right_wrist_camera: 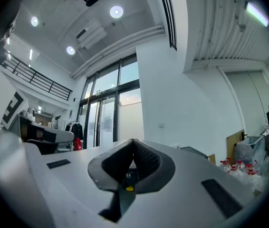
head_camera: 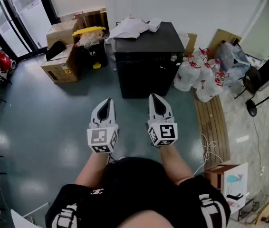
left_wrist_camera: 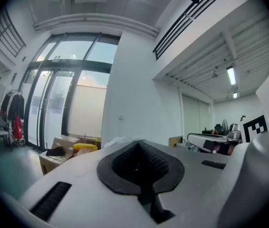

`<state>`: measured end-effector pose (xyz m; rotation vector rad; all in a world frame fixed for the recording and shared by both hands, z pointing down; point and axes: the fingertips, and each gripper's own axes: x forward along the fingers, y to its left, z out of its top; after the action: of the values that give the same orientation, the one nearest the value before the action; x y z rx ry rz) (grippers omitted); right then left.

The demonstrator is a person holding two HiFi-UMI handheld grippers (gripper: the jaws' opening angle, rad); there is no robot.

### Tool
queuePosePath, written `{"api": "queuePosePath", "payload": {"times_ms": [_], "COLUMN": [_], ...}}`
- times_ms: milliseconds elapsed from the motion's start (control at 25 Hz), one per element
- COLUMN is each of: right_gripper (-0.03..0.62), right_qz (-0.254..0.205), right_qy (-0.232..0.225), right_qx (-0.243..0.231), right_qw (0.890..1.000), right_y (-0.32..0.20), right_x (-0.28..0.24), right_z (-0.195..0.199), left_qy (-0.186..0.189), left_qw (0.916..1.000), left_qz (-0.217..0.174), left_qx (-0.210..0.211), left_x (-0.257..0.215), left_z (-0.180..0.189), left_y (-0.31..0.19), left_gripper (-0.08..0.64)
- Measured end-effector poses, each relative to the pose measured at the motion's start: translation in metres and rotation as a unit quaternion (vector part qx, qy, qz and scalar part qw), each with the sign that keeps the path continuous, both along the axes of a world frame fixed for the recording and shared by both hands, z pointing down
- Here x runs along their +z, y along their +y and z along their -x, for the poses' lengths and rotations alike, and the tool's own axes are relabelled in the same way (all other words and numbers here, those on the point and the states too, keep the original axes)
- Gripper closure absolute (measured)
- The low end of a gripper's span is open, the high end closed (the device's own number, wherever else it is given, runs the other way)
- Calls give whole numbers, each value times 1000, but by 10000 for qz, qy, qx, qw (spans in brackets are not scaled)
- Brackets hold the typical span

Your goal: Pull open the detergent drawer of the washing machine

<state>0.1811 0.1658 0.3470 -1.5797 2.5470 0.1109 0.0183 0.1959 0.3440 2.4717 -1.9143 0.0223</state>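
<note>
A black washing machine (head_camera: 148,56) stands against the far wall, its front facing me. A thin control strip with a small knob (head_camera: 174,57) runs along the top of the front; I cannot pick out the detergent drawer there. Both grippers are held side by side in front of me, well short of the machine. My left gripper (head_camera: 106,103) is shut and empty, its pads meeting at the tip (left_wrist_camera: 139,144). My right gripper (head_camera: 155,99) is also shut with nothing between its pads (right_wrist_camera: 133,144). Each points roughly level toward the machine.
White cloth (head_camera: 129,27) and a small box lie on the machine's top. Cardboard boxes (head_camera: 63,56) with a yellow item (head_camera: 89,31) stand to its left. White bags (head_camera: 194,75), a wooden bench (head_camera: 213,122) and a loose cable (head_camera: 209,148) are on the right.
</note>
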Motion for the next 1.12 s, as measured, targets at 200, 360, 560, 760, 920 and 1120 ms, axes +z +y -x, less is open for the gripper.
{"api": "queuePosePath", "payload": {"times_ms": [200, 360, 560, 760, 920, 1120], "right_gripper": [591, 591, 591, 591, 591, 591], "right_qz": [3, 26, 90, 74, 123, 82], "right_qy": [-124, -125, -184, -168, -263, -78], "right_qx": [-1, -3, -24, 62, 197, 223], "right_qw": [9999, 9999, 9998, 9998, 9994, 9997], "right_y": [10, 14, 17, 13, 10, 6], "right_x": [1, 7, 12, 16, 19, 18], "right_z": [1, 11, 34, 64, 81, 97], "left_qy": [21, 73, 144, 129, 104, 129], "left_qw": [10000, 9999, 9999, 9998, 9996, 9993], "left_qz": [74, 108, 72, 69, 37, 60], "left_qx": [14, 2, 23, 143, 246, 344], "left_x": [6, 10, 10, 16, 17, 18], "left_z": [0, 11, 35, 64, 84, 99], "left_y": [10, 12, 16, 12, 9, 1], "left_gripper": [563, 563, 563, 563, 563, 563]}}
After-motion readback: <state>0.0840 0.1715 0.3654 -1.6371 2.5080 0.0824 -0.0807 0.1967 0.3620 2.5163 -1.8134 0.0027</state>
